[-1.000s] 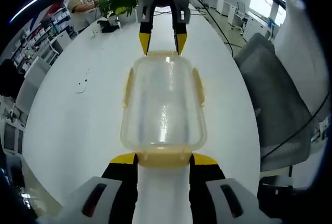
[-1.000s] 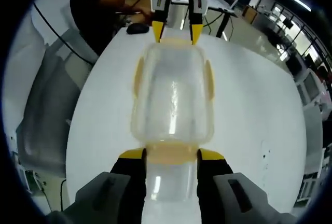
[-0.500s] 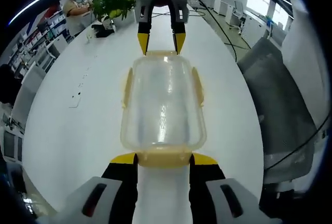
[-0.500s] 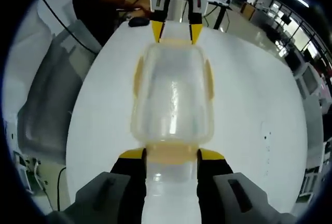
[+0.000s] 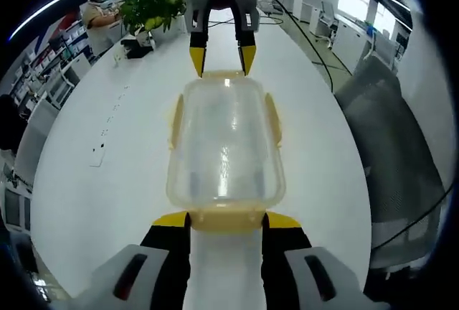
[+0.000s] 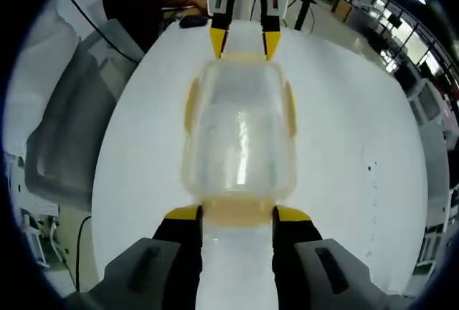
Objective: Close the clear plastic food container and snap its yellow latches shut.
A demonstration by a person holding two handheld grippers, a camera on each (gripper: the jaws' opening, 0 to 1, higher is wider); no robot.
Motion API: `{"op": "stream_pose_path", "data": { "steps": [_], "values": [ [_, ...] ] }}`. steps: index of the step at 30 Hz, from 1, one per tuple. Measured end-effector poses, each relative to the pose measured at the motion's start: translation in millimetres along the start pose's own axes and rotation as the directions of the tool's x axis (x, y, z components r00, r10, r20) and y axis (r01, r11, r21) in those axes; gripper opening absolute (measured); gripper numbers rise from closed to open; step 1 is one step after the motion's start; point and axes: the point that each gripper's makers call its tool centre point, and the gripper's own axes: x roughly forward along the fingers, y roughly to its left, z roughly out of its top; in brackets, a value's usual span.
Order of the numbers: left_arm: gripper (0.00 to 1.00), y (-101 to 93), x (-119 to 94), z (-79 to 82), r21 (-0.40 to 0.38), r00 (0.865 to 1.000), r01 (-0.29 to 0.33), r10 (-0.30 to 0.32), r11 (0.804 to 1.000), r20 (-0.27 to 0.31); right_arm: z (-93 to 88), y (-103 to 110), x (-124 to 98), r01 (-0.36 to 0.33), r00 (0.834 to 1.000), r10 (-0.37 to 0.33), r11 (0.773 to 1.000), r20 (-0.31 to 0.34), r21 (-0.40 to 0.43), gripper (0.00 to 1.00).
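Note:
A clear plastic food container (image 5: 224,145) with its lid on is held over the white table (image 5: 93,145), end to end between both grippers. Yellow side latches (image 5: 274,118) lie along its long sides. In the left gripper view my left gripper (image 5: 226,220) is shut on the near yellow end latch (image 5: 226,217), and the right gripper (image 5: 219,62) clasps the far end. In the right gripper view my right gripper (image 6: 238,214) is shut on the near end latch (image 6: 237,211) of the container (image 6: 239,134), with the left gripper (image 6: 242,46) at the far end.
A potted plant (image 5: 150,5) and a seated person (image 5: 97,8) are at the table's far end. Grey chairs stand beside the table (image 5: 391,145) (image 6: 64,130). A person in a dark top (image 6: 133,1) and a black mouse (image 6: 190,21) are at the other end.
The background has slid a little in both views, so the cameras moved. The container keeps its place between both grippers, and both grips are unchanged.

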Motion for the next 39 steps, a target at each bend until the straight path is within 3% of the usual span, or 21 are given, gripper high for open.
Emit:
{"op": "stream_pose_path", "data": {
  "steps": [25,39],
  "values": [
    [0.32,4.0,40.2,26.2,0.021,1.000,-0.004,0.003,1.000,0.019,-50.5,-0.7,2.1,0.003,0.998,-0.002,1.000,-0.066,0.009,0.34],
    [0.32,-0.6,39.9,27.4,0.010,1.000,0.014,-0.014,1.000,0.014,-51.4,0.6,6.2,-0.016,0.997,0.016,1.000,-0.073,0.001,0.34]
  ]
}}
